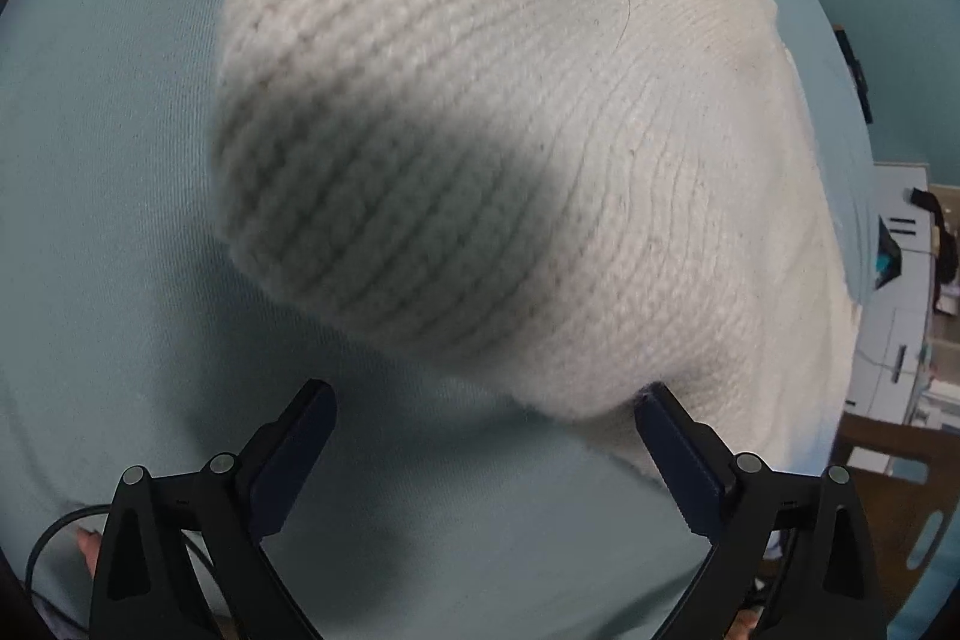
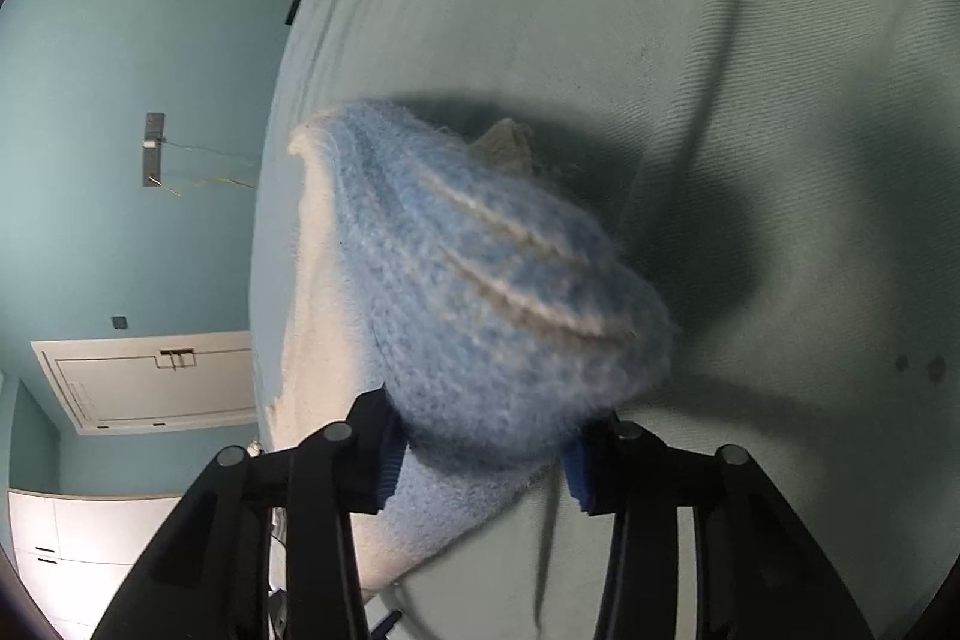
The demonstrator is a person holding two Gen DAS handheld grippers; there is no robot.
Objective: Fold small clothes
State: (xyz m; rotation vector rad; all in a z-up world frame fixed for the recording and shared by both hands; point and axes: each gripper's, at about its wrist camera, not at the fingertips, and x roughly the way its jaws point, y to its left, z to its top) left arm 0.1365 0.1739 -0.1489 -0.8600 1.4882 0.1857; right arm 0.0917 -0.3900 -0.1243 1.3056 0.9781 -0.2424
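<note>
We hold the knit garment (image 2: 498, 292) by its blue end in our right gripper (image 2: 483, 460), lifted over the teal cloth (image 2: 750, 40), its cream length running leftward just beyond our wide-open, empty left gripper (image 1: 486, 436).

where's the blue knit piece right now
In the right wrist view the blue knit piece sits centre frame, pinched between the right gripper fingers, lifted over the pale green sheet.

The hat (image 1: 480, 130) is cream ribbed knit, matt. The sock (image 2: 480, 292) is fuzzy blue knit. The sheet (image 2: 720, 40) is matt woven cloth.
</note>
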